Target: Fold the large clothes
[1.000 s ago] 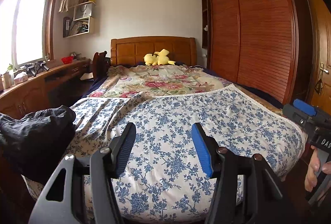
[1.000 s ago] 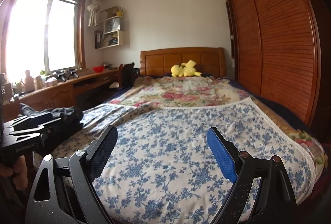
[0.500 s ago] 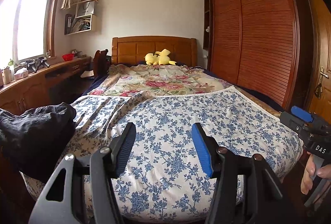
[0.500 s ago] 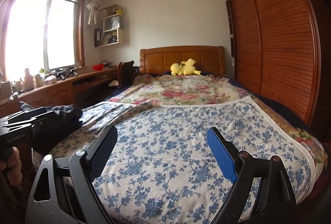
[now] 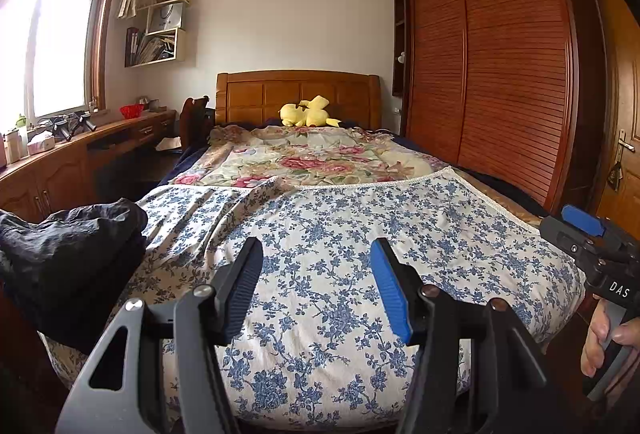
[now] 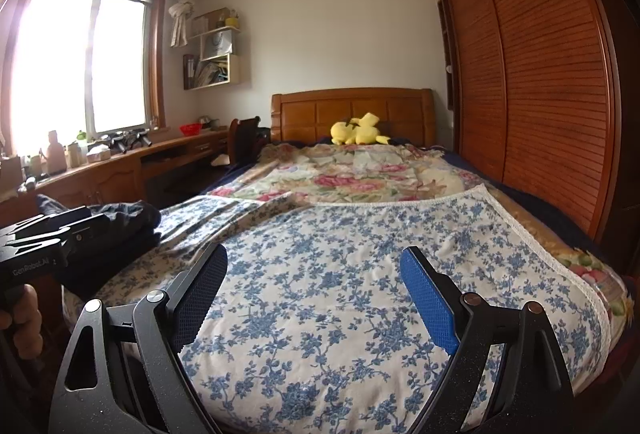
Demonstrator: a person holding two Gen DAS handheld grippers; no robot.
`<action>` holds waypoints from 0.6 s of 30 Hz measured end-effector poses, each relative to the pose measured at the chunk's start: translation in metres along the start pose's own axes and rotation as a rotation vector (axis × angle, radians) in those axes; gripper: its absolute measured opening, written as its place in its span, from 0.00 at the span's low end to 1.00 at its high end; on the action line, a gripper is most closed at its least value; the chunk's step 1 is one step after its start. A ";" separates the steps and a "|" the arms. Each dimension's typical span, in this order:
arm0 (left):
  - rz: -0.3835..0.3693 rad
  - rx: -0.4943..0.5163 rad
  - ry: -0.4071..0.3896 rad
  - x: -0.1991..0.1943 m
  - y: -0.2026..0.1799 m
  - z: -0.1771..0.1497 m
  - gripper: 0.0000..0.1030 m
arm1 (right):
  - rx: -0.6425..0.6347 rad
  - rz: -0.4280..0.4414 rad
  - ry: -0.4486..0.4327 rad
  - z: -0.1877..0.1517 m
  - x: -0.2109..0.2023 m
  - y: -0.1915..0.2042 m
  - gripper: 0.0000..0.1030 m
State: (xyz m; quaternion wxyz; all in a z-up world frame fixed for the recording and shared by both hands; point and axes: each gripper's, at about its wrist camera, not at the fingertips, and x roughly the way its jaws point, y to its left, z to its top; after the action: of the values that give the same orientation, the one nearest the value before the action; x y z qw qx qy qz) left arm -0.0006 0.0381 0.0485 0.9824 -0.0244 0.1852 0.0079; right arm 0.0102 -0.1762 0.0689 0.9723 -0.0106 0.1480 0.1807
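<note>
Little has moved since a second ago: both views have drifted slightly, so the dark clothing sits a touch lower at the left of each, and the tongs' spread is unchanged.

Far left: wooden desk (image 5: 60, 161) under the window (image 6: 84, 61), small items along its top. Nearer, at the bed's left foot corner, a heap of dark clothing (image 5: 68, 254), loosely piled, resting on the blue floral sheet (image 5: 340, 234). Not gripped by either tool.

Left gripper (image 5: 316, 262): held above the foot of the bed, pointing toward the headboard, tongs apart, nothing between them; black pad on its left finger, blue pad on the right. Seen in the right wrist view as a black body at the left edge, in front of the dark heap, fingers wrapped round its handle.

Centre: sheet spread over the near half of the bed, white lace trim along its far and right edges, a rumpled fold toward its left far corner. Beyond it, pink floral quilt (image 5: 316, 157); yellow plush toy (image 5: 308, 112) against the wooden headboard (image 5: 296, 93).

Right gripper (image 6: 314, 270): also above the foot of the bed, tongs wide apart, empty. Left wrist view shows it at the right edge, hand on the grip.

Far right: slatted wooden wardrobe (image 5: 492, 73).
</note>
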 end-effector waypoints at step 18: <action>0.000 0.000 0.001 0.000 0.000 0.000 0.54 | -0.001 0.000 0.001 -0.001 -0.001 0.001 0.87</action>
State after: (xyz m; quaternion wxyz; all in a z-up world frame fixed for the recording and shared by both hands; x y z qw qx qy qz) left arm -0.0006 0.0381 0.0484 0.9823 -0.0244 0.1855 0.0078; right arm 0.0091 -0.1760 0.0686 0.9722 -0.0113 0.1485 0.1806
